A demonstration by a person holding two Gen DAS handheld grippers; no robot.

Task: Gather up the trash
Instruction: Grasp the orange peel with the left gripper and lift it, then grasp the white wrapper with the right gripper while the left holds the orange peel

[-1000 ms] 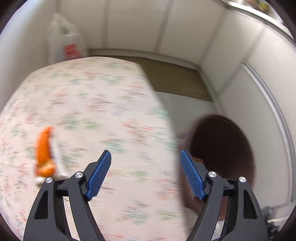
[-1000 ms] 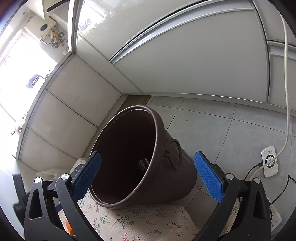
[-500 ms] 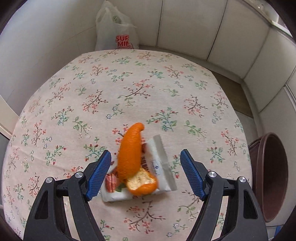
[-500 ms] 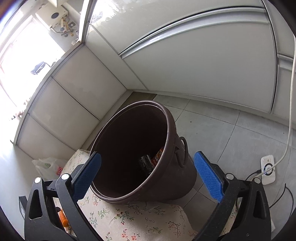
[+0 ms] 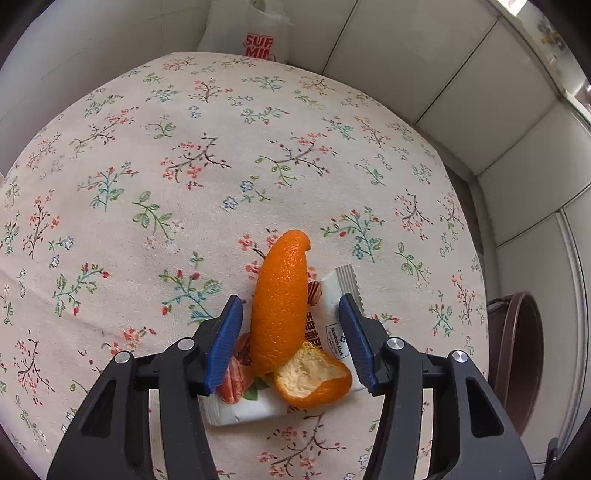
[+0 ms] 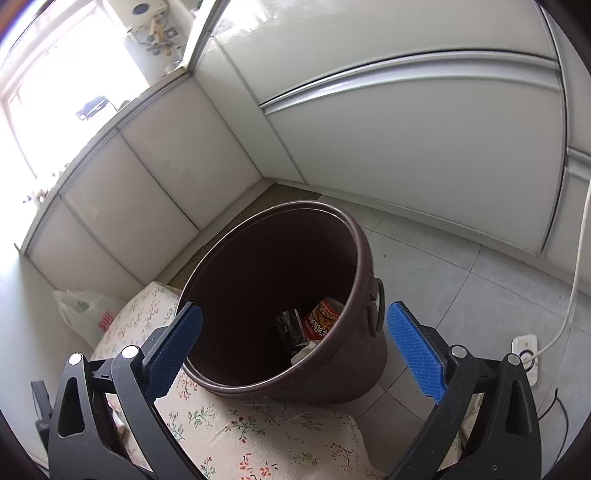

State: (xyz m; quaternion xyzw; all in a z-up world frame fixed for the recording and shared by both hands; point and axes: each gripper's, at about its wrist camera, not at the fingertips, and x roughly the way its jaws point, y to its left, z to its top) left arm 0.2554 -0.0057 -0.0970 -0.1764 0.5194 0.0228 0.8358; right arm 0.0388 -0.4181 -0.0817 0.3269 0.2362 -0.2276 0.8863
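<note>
White panelled walls [image 6: 406, 155] meet grey floor tiles [image 6: 461, 280]; a bright window [image 6: 55, 92] glares.

On the flowered tablecloth [image 5: 207, 155] lies a long strip of orange peel [image 5: 280, 302], resting on top of a white snack wrapper [image 5: 332, 328]. The left gripper [image 5: 291, 339] hangs over them with its blue fingers [image 5: 225, 343] spread apart, one on either side of the peel. A brown bin [image 5: 517, 354] stands past the table's right edge, and a white plastic bag [image 5: 255, 33] sits at the far side.
</note>
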